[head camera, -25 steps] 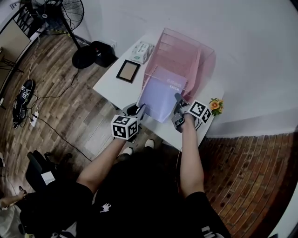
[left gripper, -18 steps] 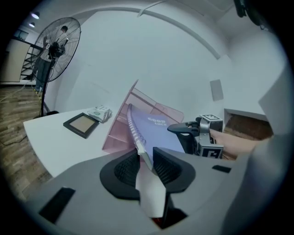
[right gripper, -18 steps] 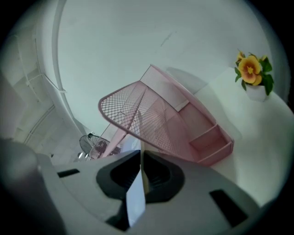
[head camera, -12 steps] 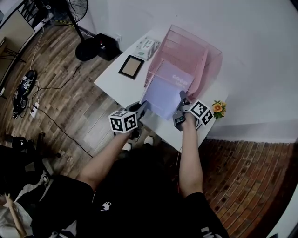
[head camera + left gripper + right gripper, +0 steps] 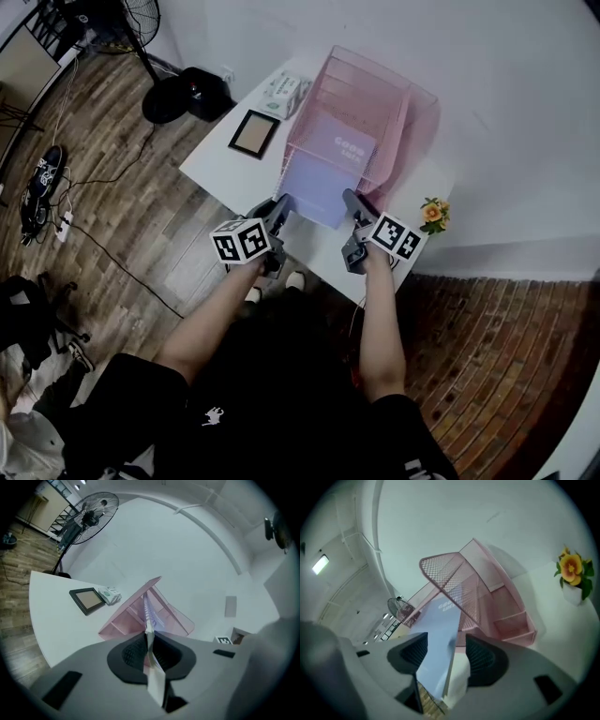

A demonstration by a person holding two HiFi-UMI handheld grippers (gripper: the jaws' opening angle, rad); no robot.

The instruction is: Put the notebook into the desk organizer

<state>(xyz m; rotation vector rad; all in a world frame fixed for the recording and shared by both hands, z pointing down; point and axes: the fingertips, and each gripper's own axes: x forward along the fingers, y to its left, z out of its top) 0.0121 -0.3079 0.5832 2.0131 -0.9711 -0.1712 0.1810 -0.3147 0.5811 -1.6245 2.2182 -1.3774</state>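
Note:
A lilac spiral notebook (image 5: 323, 173) leans partway into the pink mesh desk organizer (image 5: 394, 103) on the white desk (image 5: 220, 173). My left gripper (image 5: 279, 208) is shut on the notebook's near left corner. In the left gripper view the spiral edge (image 5: 149, 620) runs between the pressed pads of that gripper (image 5: 150, 651) toward the organizer (image 5: 171, 618). My right gripper (image 5: 352, 199) is at the near right corner and its jaws are opening. In the right gripper view the notebook (image 5: 438, 630) lies between the pads of that gripper (image 5: 446, 651) with gaps on both sides, below the organizer (image 5: 454, 573).
A dark picture frame (image 5: 252, 134) and a tissue pack (image 5: 284, 92) lie on the desk left of the organizer. A small flower pot (image 5: 433, 214) stands at the desk's right corner. A fan's black base (image 5: 187, 94) sits on the wooden floor beyond the desk.
The notebook has slid farther into the organizer. The left jaws have closed on its corner. The right jaws, shut on it before, have spread apart.

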